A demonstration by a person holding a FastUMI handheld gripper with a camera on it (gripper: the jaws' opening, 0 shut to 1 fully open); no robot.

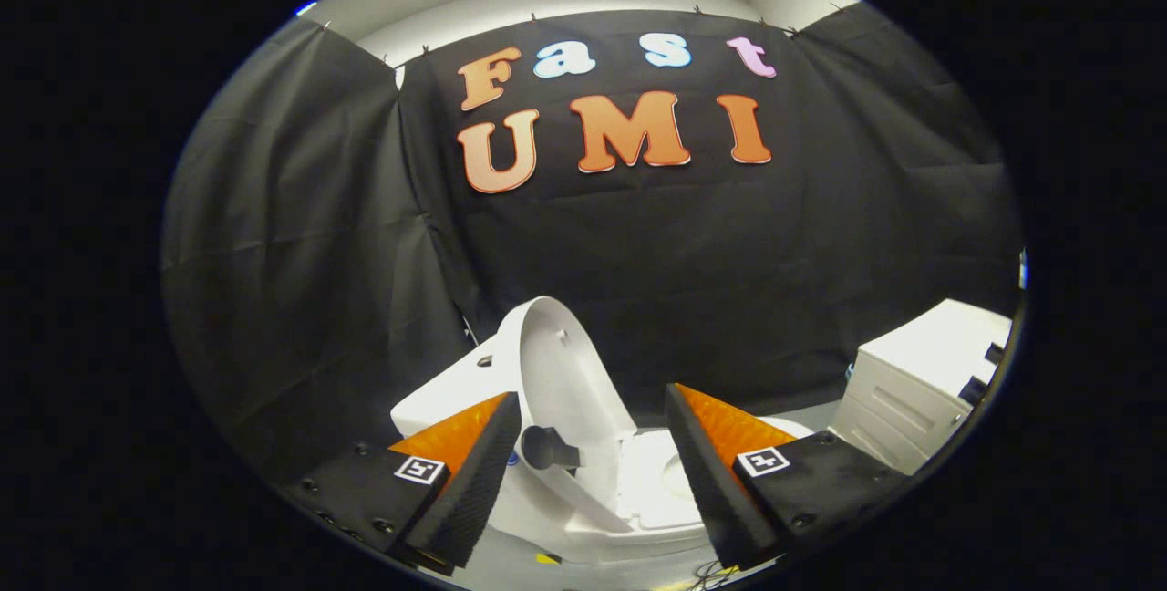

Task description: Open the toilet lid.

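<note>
The lid stood raised, tilted up over the toilet, just ahead of the hand-held gripper and between its fingers, nearer the finger at 9 o'clock. The gripper was open and held nothing; both fingers were apart from the lid. A white cabinet sat at 3 o'clock. The lid looked open or nearly so. If it had not passed its balance point it could drop shut, and a careless brush from the near finger might cause that.
</note>
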